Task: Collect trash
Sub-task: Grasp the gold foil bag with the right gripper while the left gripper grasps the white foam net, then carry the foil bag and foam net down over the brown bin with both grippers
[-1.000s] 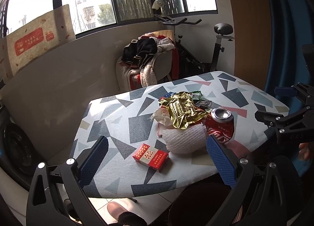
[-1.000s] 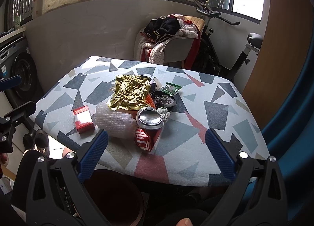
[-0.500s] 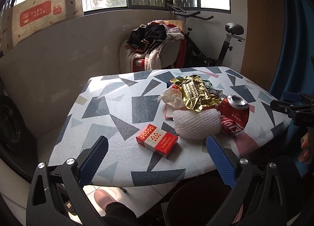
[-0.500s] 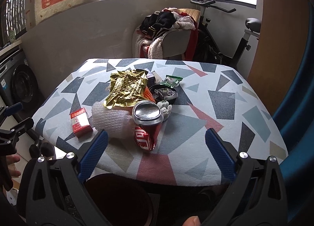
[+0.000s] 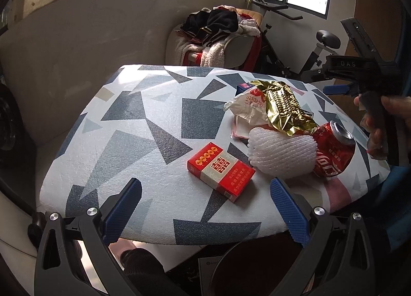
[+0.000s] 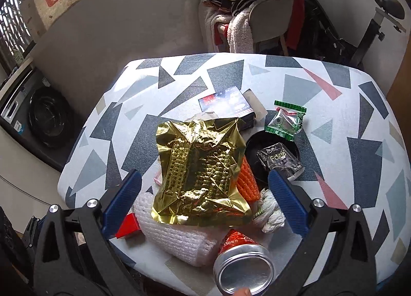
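so: both spread wide and empty, left tool (image 5: 205, 206) over red pack (image 5: 221, 171) near worktop (image 5: 143, 121) front edge, right tool (image 6: 204, 207) over gold wrapper (image 6: 200, 175); could nudge red can (image 6: 242, 265) off that edge if lowered carelessly.

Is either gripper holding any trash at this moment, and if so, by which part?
Nothing is held. The left gripper and right gripper are both open and empty above the table.
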`<act>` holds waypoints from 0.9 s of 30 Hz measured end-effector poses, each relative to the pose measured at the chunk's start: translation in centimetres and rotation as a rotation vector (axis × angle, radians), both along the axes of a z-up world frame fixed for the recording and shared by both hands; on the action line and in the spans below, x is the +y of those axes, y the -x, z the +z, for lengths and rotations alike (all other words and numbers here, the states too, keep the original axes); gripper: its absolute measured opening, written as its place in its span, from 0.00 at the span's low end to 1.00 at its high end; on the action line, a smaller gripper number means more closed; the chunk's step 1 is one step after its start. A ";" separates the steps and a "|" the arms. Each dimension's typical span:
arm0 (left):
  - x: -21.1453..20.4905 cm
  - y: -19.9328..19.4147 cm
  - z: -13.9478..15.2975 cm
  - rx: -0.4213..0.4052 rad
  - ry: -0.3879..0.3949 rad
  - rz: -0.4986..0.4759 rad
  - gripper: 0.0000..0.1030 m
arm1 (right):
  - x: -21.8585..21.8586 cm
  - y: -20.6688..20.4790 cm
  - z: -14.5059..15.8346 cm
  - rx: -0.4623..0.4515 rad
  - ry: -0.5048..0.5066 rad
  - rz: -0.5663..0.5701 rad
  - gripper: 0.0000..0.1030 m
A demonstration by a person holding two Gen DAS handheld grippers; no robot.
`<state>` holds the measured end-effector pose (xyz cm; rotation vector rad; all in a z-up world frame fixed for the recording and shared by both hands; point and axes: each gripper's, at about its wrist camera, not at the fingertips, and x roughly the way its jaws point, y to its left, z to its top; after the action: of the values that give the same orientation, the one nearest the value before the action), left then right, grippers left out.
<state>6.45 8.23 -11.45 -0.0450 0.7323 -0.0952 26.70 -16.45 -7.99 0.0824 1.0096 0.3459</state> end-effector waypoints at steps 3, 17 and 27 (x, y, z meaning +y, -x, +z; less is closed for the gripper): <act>0.7 -0.5 -0.6 0.004 0.009 0.015 0.95 | 1.4 -4.0 -2.1 0.123 0.037 -0.004 0.94; 1.3 -0.8 -1.9 0.021 0.073 0.012 0.95 | 1.3 -7.0 -5.2 0.293 -0.012 -0.011 0.73; 1.1 -0.7 -1.5 0.028 0.113 0.023 0.94 | -2.1 -3.9 -0.1 0.108 -0.223 -0.054 0.61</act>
<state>7.13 9.34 -12.97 -0.1625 0.7535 -0.1143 30.58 -18.59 -8.11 0.3324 1.0708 0.4073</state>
